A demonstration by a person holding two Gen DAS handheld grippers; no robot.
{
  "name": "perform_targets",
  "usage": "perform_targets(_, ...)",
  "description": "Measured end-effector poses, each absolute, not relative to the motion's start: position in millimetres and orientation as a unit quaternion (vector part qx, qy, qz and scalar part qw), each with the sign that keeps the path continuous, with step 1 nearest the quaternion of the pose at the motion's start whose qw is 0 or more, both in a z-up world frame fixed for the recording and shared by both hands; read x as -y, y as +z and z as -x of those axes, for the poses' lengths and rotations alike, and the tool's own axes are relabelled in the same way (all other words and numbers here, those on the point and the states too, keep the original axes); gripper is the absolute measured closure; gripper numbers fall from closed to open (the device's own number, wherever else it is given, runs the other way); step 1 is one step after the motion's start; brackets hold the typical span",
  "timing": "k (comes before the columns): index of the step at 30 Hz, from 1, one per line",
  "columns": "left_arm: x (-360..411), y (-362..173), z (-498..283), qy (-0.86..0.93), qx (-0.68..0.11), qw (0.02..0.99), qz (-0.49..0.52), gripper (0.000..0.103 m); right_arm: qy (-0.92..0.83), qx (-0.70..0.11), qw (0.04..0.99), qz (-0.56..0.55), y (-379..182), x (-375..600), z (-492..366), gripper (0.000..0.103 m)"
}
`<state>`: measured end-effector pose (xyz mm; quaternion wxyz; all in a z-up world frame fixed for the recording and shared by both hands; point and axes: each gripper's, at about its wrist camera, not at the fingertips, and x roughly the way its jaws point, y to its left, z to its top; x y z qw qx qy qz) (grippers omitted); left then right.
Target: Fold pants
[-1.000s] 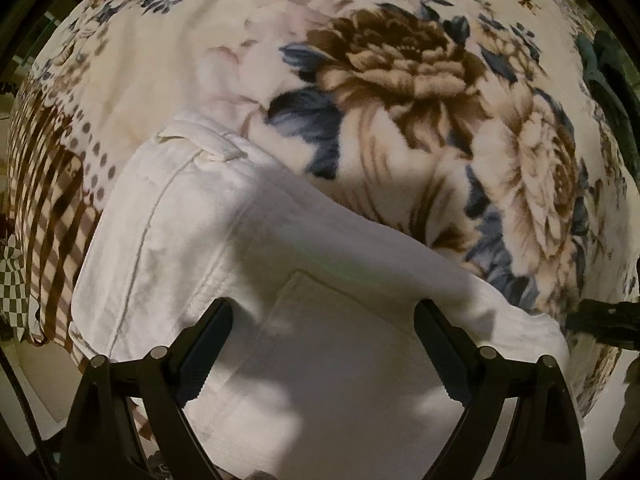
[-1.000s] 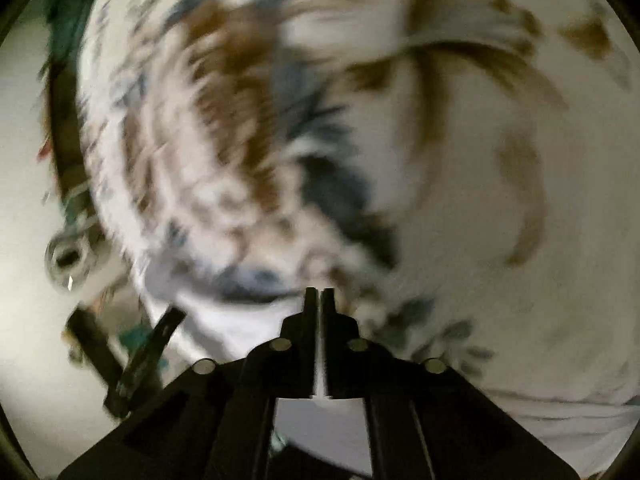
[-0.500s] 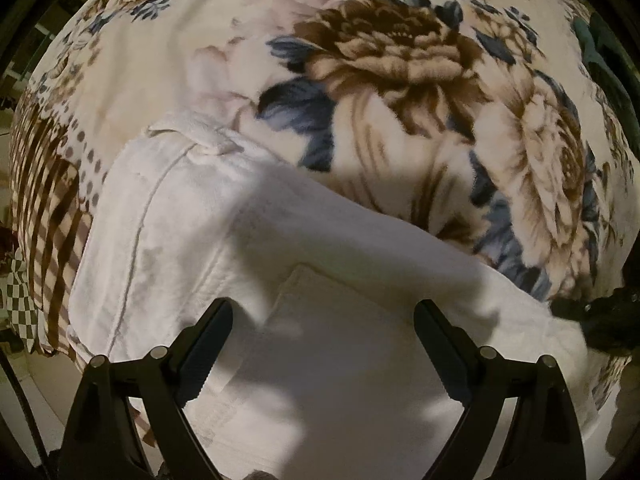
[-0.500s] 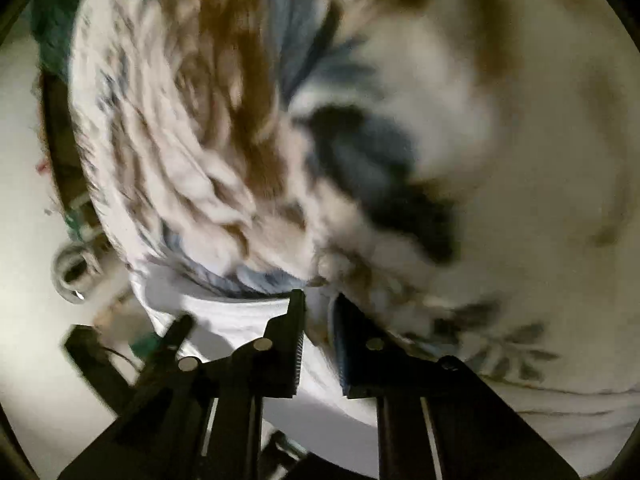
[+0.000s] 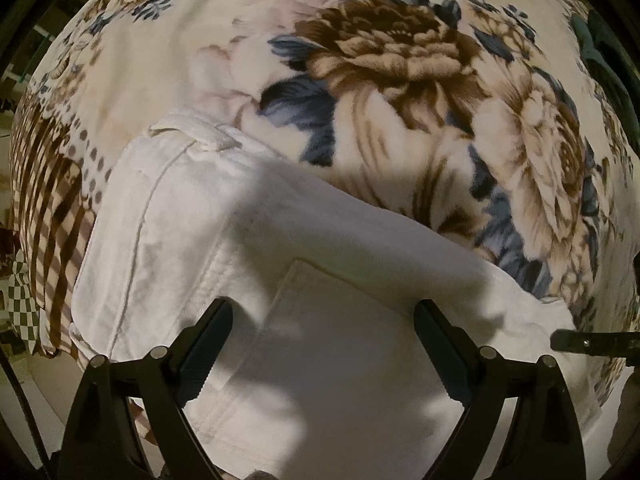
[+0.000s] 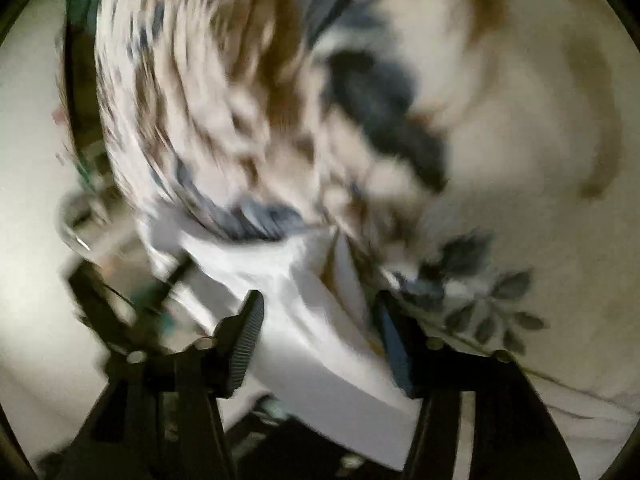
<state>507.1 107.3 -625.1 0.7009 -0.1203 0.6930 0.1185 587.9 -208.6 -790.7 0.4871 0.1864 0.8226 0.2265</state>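
White pants (image 5: 320, 240) lie folded on a floral blanket (image 5: 400, 60), waistband and belt loop at the upper left, a back pocket near the middle. My left gripper (image 5: 324, 312) points straight down over the pocket, open wide, its fingers apart from the cloth. In the blurred right wrist view my right gripper (image 6: 319, 300) stands open at the pants' end near the blanket's edge. A white fold of the pants (image 6: 248, 256) lies between its fingers. A dark finger of the right gripper (image 5: 580, 342) shows at the right edge of the left wrist view.
The blanket (image 6: 520, 120) covers the whole surface and drops off at the left of both views. A checkered cloth (image 5: 20, 300) hangs at the left edge. Something dark green (image 5: 600, 60) lies at the far right. A round metal object (image 6: 76, 220) sits on the pale floor.
The right gripper's jaws went from shut to wide apart while it moved in toward the pants' end. The left gripper stayed still and open.
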Motion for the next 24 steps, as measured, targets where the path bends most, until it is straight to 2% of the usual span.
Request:
perform_targets(5, -105, -625, -505, 0.117, -0.694, 0.702, 0.106, 0.01, 0.126, -0.809, 0.555, -0.148, -787, 231, -602, 0.103)
perform_targets(7, -105, -625, -504, 0.116, -0.695, 0.701, 0.109, 0.01, 0.133, -0.817, 0.529, -0.188, -795, 238, -605, 0.103)
perform_targets(10, -107, -622, -503, 0.114, -0.694, 0.701, 0.117, 0.01, 0.156, -0.798, 0.528, -0.245, -777, 250, -616, 0.1)
perform_targets(11, -108, -621, -501, 0.112, -0.695, 0.7, 0.119, 0.01, 0.172, -0.795, 0.519, -0.263, -774, 248, -617, 0.094)
perform_targets(12, -109, -621, -501, 0.112, -0.695, 0.7, 0.119, 0.01, 0.188, -0.795, 0.506, -0.276, -773, 247, -618, 0.075)
perform_targets(13, -108, -621, -501, 0.112, -0.695, 0.7, 0.119, 0.01, 0.193, -0.8, 0.492, -0.283, -774, 241, -618, 0.061)
perform_targets(14, -108, -621, -500, 0.111, -0.695, 0.7, 0.119, 0.01, 0.196, -0.809, 0.477, -0.282, -778, 236, -616, 0.038)
perform_targets(17, -106, -621, -500, 0.109, -0.695, 0.7, 0.124, 0.01, 0.218, -0.837, 0.397, -0.307, -802, 219, -600, 0.036)
perform_targets(21, -102, -621, -499, 0.104, -0.696, 0.7, 0.122, 0.01, 0.212, -0.849, 0.366, -0.317, -821, 207, -585, 0.036)
perform_targets(24, -101, -622, -499, 0.102, -0.697, 0.699, 0.127, 0.01, 0.216, -0.844, 0.321, -0.372, -837, 211, -579, 0.036)
